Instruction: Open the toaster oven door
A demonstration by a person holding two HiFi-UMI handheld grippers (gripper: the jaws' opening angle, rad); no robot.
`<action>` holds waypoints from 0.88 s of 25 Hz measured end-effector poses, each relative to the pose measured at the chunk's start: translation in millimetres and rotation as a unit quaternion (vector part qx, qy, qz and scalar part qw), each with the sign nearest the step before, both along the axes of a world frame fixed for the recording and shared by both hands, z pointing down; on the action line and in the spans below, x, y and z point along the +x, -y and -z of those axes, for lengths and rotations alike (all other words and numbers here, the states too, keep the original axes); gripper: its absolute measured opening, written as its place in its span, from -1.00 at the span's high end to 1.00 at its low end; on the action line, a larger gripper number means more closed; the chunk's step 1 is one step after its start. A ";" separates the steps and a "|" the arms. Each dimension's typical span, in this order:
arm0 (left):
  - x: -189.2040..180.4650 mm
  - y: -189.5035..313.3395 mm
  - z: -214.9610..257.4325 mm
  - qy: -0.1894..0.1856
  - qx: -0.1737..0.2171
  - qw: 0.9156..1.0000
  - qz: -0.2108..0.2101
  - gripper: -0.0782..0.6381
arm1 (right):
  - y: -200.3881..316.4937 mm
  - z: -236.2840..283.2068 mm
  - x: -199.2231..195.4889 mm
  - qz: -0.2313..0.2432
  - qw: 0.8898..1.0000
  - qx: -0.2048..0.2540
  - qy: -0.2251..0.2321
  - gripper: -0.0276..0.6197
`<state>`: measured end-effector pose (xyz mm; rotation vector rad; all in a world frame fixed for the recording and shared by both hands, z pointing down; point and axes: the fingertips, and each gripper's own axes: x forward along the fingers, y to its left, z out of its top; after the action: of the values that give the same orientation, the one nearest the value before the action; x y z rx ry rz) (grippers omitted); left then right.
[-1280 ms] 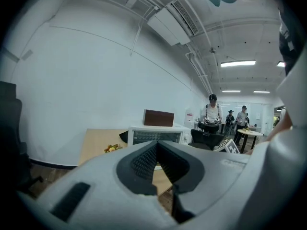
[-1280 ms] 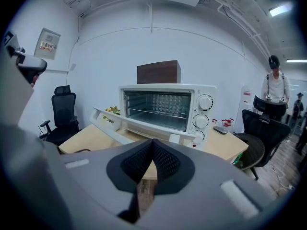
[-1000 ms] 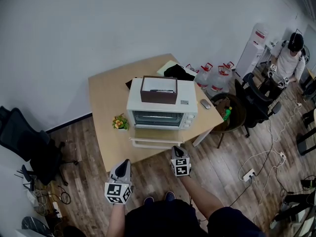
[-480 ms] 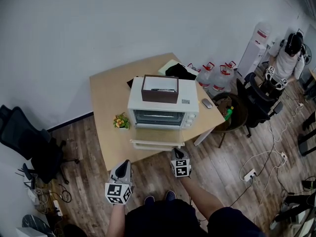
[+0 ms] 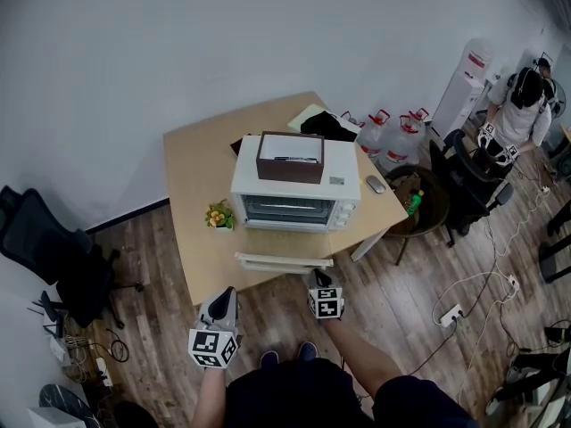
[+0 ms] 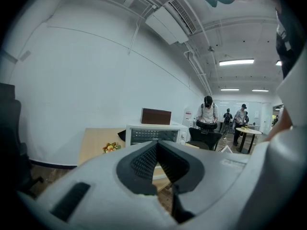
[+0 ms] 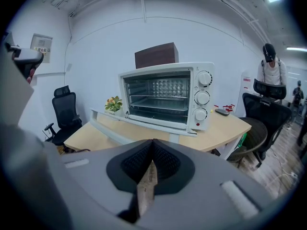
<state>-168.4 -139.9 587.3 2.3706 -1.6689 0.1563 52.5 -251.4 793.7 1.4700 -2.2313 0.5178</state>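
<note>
One toaster oven (image 5: pixel 296 194) is noted near the front edge of one wooden table (image 5: pixel 192 163). Its door (image 5: pixel 284 248) is found fully lowered, lying flat towards the person, with the racks inside exposed in the right gripper view. Three knobs (image 7: pixel 202 97) are counted in a column on the oven's right panel. One brown box (image 5: pixel 290 157) is set on the oven's roof, and one small flowering plant (image 5: pixel 218 215) stands just beside the oven's left side. One computer mouse (image 5: pixel 376 185) lies on the table to the right. Two grippers are held low, short of the table and clear of the door. The left gripper (image 5: pixel 227 294) is seen with its jaws pressed together on nothing, and the right gripper (image 5: pixel 318 275) likewise, pads meeting, nothing between them.
</note>
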 end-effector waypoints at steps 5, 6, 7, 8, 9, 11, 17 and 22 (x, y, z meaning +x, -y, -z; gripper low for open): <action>-0.3 0.0 -1.6 -0.002 -0.001 1.000 0.003 0.79 | 0.7 -2.6 -0.4 0.006 1.000 -0.003 0.002 0.89; -0.1 0.5 -1.0 -0.003 -0.001 1.000 0.003 0.79 | 0.7 -3.5 -0.4 0.007 1.000 -0.006 0.003 0.89; -0.1 0.8 -0.7 -0.003 -0.002 1.000 0.003 0.79 | 0.3 -4.5 -0.5 0.007 1.000 -0.009 0.005 0.89; -0.5 0.7 -0.8 -0.004 -0.002 1.000 0.004 0.79 | -0.4 -6.1 -0.6 0.006 1.000 -0.014 0.007 0.89; -1.2 0.4 -1.0 -0.005 -0.002 1.000 0.006 0.79 | -1.2 -8.5 -0.5 0.004 1.000 -0.019 0.009 0.89; -2.4 -0.8 -1.0 -0.006 -0.002 1.000 0.009 0.79 | -3.3 -15.5 -0.3 0.001 0.999 -0.031 0.014 0.89; -7.8 -3.5 -2.1 -0.008 -0.004 1.000 0.018 0.79 | -6.1 -29.6 0.8 -0.009 0.998 -0.058 0.027 0.89; -8.1 -5.9 -4.1 -0.007 -0.008 1.000 0.021 0.79 | -7.8 -33.6 0.9 -0.009 0.998 -0.063 0.026 0.89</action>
<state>-176.5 -134.1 591.4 2.3186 -1.7030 0.1446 53.4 -243.7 827.2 1.4288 -2.1833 0.6979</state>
